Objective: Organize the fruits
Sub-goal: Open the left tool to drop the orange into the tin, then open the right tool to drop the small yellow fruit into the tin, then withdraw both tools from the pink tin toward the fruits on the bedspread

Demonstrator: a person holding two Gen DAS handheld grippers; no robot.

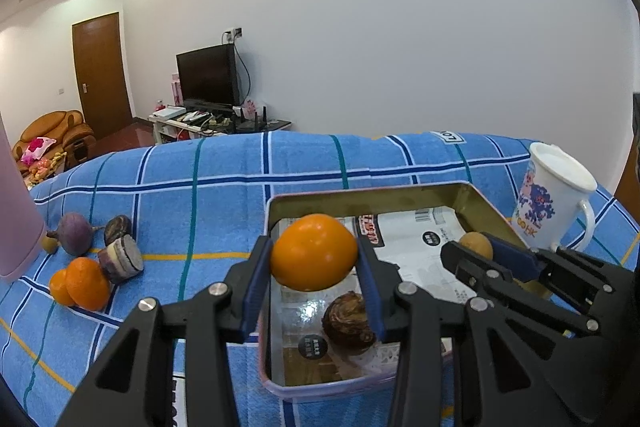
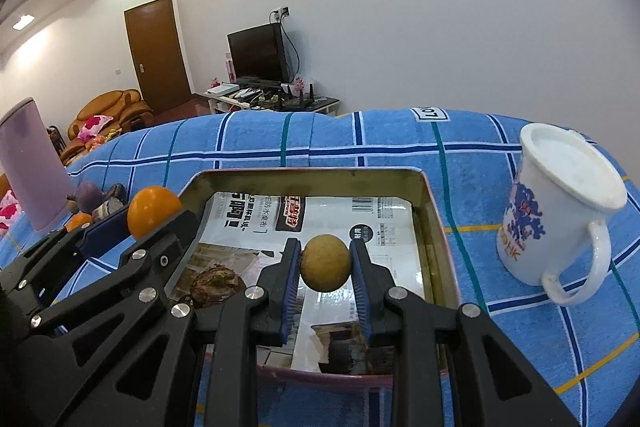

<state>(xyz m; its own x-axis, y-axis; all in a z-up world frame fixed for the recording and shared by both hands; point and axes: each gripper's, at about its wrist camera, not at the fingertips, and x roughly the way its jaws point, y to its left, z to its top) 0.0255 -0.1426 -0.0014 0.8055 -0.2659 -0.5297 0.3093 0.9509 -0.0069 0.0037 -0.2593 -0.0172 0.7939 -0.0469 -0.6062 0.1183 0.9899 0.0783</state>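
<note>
Grippers both gripped: your left gripper pinched a smooth round orange, your right gripper a matte tan ball-shaped fruit, above the rectangular metal tin.

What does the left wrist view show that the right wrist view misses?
Only left wrist: two oranges lying clear on the cloth, with a cut purple piece beside them. Only right wrist: the mug's handle in full and the tin's right wall. Both: the left tongs gripping an orange, the right tongs gripping a small yellow-brown fruit, and a dark brown fruit in the tin.
</note>
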